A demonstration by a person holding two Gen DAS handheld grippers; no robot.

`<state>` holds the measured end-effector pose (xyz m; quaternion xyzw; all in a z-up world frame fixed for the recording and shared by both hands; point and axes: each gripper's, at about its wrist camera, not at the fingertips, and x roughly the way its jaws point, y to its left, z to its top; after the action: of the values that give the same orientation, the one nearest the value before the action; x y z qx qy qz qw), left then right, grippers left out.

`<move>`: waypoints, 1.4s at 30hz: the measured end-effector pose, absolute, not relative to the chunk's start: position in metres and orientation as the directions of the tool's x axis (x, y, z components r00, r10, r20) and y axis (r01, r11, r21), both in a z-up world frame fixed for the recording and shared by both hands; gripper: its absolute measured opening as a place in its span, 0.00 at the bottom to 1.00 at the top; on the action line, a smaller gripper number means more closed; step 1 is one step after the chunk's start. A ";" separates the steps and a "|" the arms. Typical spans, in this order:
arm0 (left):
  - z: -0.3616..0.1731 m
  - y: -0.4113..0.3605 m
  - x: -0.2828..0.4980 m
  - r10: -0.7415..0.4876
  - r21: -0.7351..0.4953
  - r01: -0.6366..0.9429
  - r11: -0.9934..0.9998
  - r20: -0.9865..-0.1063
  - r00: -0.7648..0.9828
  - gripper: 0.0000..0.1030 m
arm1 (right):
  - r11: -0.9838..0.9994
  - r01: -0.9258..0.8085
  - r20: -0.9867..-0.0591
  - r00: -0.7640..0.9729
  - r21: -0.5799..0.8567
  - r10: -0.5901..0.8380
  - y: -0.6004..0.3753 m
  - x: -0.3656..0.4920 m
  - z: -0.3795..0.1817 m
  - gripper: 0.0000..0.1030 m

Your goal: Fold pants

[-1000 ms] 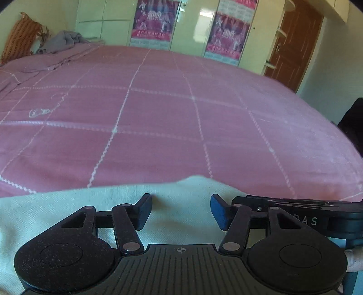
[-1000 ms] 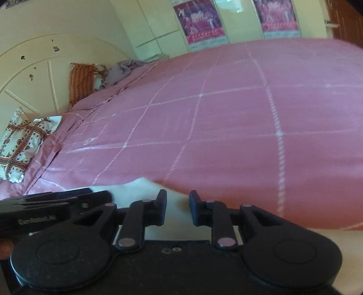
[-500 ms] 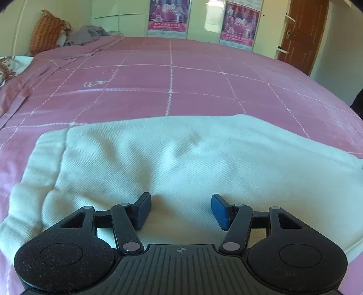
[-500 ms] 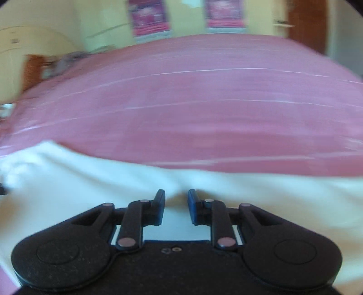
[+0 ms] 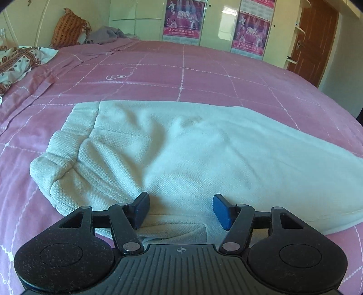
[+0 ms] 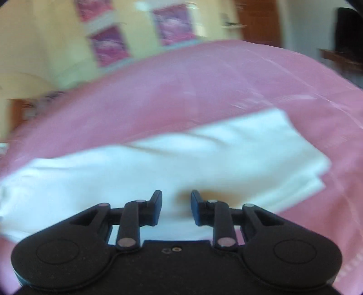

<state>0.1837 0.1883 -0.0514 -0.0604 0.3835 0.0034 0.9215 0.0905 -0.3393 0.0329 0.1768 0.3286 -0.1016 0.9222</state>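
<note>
Cream pants lie flat across the pink bedspread, folded lengthwise, with the waistband at the left in the left wrist view. My left gripper hovers over the pants' near edge; its jaws are opening and the pads press on nothing. The right wrist view is blurred by motion. There the pants run to their leg ends at the right. My right gripper hangs over the cloth, its jaws a narrow gap apart with nothing gripped between them.
A patterned pillow, an orange cushion and a grey garment lie at the bed's head. Cupboard doors with posters stand behind the bed. A brown door is at the far right.
The left view drew back and shifted, so the waistband end came into sight. The right view swept along the pants to the leg ends. Neither gripper shows in the other's view any more.
</note>
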 end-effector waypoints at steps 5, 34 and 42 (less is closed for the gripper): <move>-0.055 0.187 0.181 -0.037 -0.109 -0.054 0.993 -0.694 0.719 0.61 | 0.682 0.447 -0.465 0.868 0.579 -0.173 -0.401 0.016 0.037 0.29; -0.042 0.183 0.176 -0.018 -0.099 -0.069 0.993 -0.685 0.728 0.64 | 0.580 0.580 -0.614 0.771 0.571 -0.166 -0.430 0.055 0.019 0.04; -0.022 0.155 0.181 -0.040 -0.054 0.007 0.998 -0.624 0.780 0.64 | 0.737 0.521 -0.495 0.819 0.431 -0.290 -0.409 0.052 0.052 0.28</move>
<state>0.1811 0.1551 -0.0219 -0.0245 0.3312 -0.0124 0.9431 0.0524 -0.4093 0.0523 0.2865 0.2021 -0.2229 0.9096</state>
